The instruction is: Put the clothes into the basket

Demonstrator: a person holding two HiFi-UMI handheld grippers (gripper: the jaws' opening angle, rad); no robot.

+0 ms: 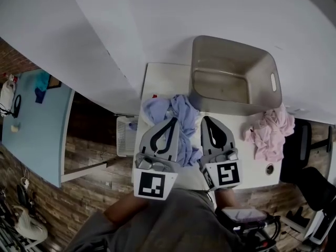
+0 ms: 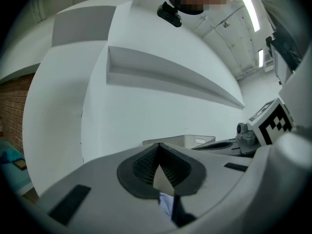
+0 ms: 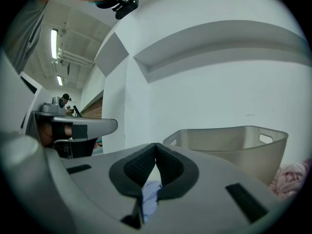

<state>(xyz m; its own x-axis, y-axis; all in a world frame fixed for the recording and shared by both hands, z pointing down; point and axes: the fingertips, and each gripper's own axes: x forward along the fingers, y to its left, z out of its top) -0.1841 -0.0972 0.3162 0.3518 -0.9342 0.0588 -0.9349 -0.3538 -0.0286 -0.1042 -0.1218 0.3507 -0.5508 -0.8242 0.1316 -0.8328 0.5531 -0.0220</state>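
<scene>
- Left gripper (image 1: 172, 122) and right gripper (image 1: 206, 121): jaws together on both, nothing pinched at the tips, side by side over the lavender garment (image 1: 181, 106).
- Garment is bunched on the white table (image 1: 160, 77), just in front of the basket (image 1: 273, 67); pink garment (image 1: 270, 130) is near its right corner.
- Basket looks empty.
- Next, likely: open the jaws first, dip onto a thick fold, clamp deep, then lift clear of the rim.

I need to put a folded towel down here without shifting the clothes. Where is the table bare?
Bare: the table strip left of the basket, behind the blue garment; and the near patch between the right gripper and the pink garment. The basket is empty too. Crowded: the middle, where the blue garment lies under the left gripper and the right.
</scene>
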